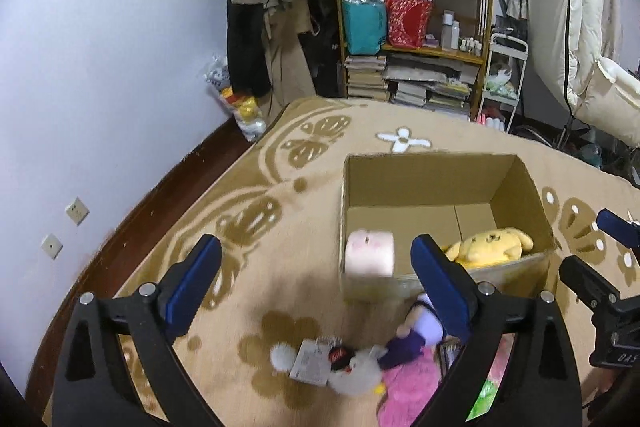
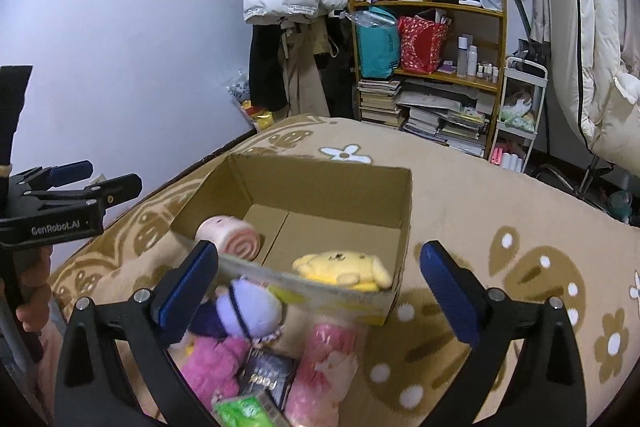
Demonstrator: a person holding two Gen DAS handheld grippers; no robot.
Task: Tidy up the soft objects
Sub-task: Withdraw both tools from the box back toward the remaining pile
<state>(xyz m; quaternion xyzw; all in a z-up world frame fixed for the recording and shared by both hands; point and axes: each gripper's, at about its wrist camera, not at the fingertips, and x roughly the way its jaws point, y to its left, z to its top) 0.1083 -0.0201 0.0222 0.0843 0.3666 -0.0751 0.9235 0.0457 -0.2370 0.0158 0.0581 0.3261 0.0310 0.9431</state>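
Left wrist view: left gripper and right gripper tilt downward toward the cardboard box, jaws wide, empty.

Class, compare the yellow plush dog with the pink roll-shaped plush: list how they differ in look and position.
The yellow plush dog is an animal with floppy ears; the pink roll plush is a cylinder with a spiral end. The dog lies on the cardboard box floor at its right; the roll is blurred at the left wall, near the rim. Both are soft toys, neither gripped.
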